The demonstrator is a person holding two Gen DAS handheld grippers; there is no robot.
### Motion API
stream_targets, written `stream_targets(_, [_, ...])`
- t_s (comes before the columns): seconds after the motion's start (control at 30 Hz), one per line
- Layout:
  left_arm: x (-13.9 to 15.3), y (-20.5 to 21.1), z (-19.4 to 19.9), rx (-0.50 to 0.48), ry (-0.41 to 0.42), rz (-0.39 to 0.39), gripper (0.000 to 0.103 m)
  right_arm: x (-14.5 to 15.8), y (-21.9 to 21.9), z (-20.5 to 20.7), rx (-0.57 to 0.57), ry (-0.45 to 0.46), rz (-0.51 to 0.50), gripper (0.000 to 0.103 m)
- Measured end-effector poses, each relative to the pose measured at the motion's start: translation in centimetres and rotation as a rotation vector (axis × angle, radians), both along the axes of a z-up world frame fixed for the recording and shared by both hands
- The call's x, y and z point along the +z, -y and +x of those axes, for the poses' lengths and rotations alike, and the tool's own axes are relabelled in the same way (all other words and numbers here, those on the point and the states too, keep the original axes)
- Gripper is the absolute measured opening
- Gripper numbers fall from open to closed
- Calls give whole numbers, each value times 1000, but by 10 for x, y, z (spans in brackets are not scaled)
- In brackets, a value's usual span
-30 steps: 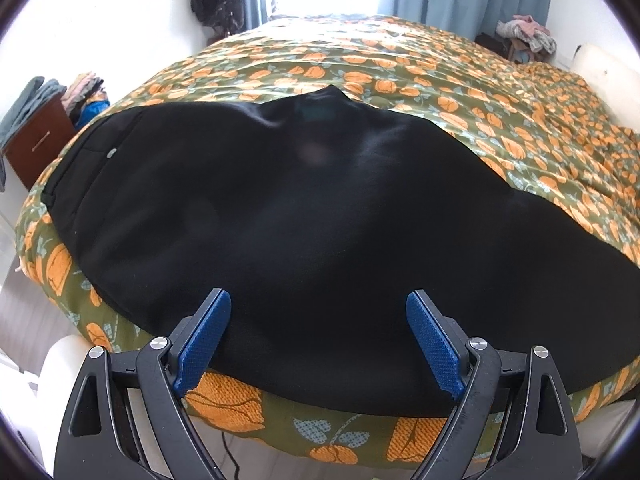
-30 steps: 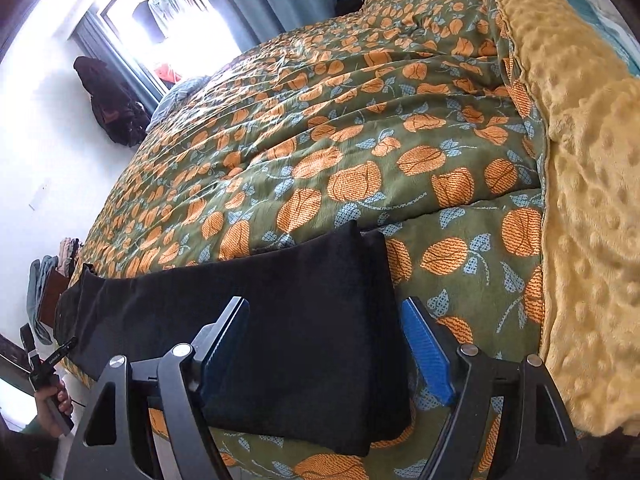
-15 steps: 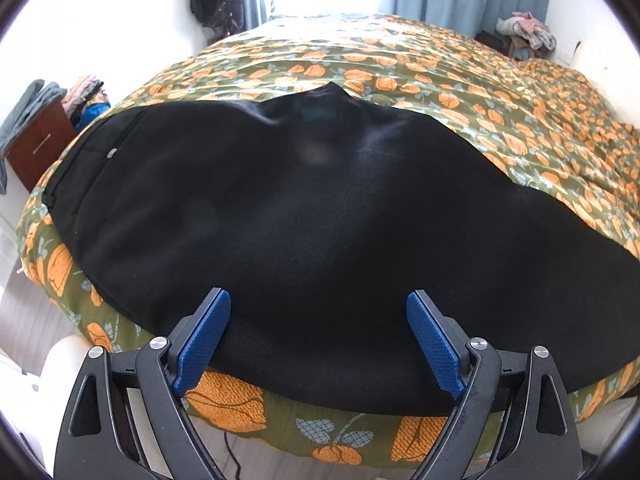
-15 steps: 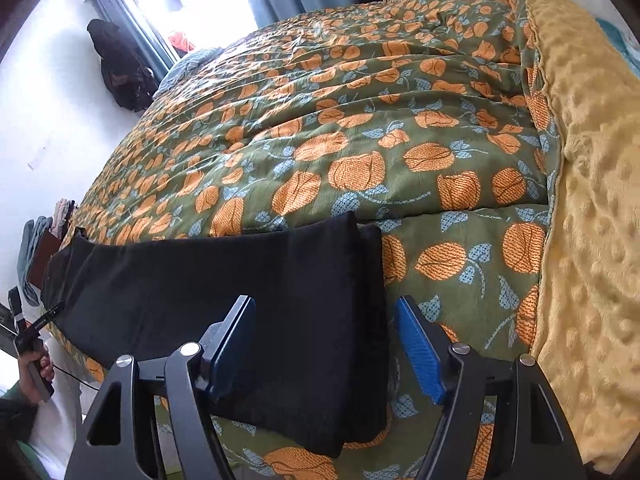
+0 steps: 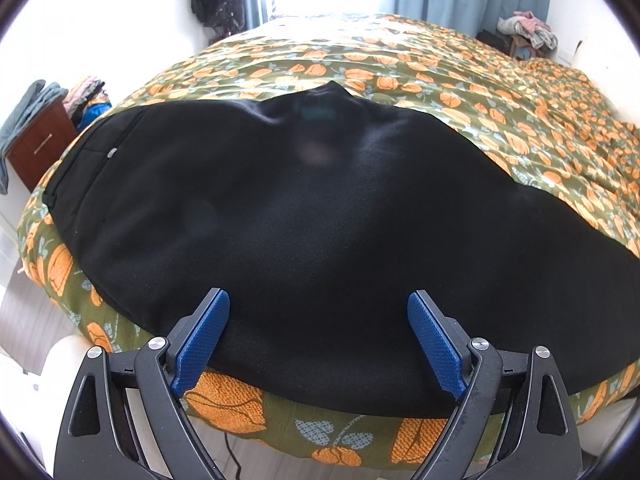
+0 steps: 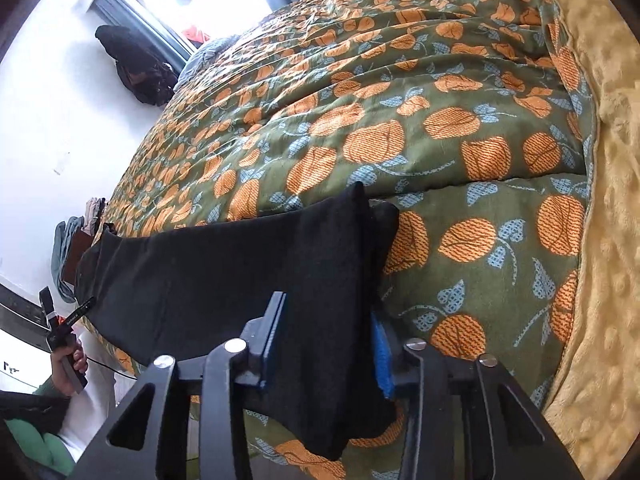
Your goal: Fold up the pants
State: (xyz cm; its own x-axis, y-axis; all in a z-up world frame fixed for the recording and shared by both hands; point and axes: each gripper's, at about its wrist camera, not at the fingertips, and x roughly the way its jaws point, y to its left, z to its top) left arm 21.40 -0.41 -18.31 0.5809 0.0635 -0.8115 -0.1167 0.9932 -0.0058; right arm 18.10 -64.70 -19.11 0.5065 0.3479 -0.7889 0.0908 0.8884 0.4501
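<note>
Risk sits first at my right gripper (image 6: pixel 324 344): its jaws have just been closing and now stand clamped on the hem end of the black pants (image 6: pixel 240 276), the cloth bunched between the pads. I see two layers at that end, one edge offset behind the other; I cannot tell whether both are caught. If only the upper layer is held, I judge that lifting would peel it away and leave the lower leg behind, skewing the fold. The hem also hangs over the near edge of the bed, so a weak pinch could let it slide to the floor.

My left gripper (image 5: pixel 318 340) has its jaws wide apart, holding nothing, poised over the near edge of the pants (image 5: pixel 320 220) roughly at mid-length. The pads are not pressing cloth. If my right side lifts while this side stays unclamped, the garment may drag across the quilt (image 5: pixel 460 80) instead of folding, and the quilt could ruck up with it.

Farther off, the waistband with its small button (image 5: pixel 112 153) lies flat toward the left end of the bed, near the edge above a wooden cabinet (image 5: pixel 38 144). A hard pull from the hem could, in my judgement, shift that end out of line.

In the right wrist view a person's hand (image 6: pixel 70 360) grips the other handle, its cable trailing near the bed edge; snagging there is possible.
</note>
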Motion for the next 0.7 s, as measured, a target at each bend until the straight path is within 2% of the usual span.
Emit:
stream_targets(0.1, [0, 0, 0, 0, -1, -1, 92, -11, 6, 3, -27, -58, 17, 25])
stream_targets(0.17, [0, -1, 0, 3, 0, -5, 92, -7, 6, 2, -37, -41, 43, 16])
stream_targets(0.2, [-1, -2, 0, 4, 0, -6, 92, -5, 6, 0, -46, -18, 75, 13])
stream_targets(0.43, [0, -4, 1, 14, 5, -28, 93, 31, -9, -26, -70, 151, 311, 10])
stream_targets(0.57, [2, -8, 0, 16, 13, -63, 93, 56, -40, -25, -51, 234, 476, 9])
stream_targets(0.7, [4, -15, -4, 26, 26, -101, 93, 75, -94, 3, -1, 296, 634, 9])
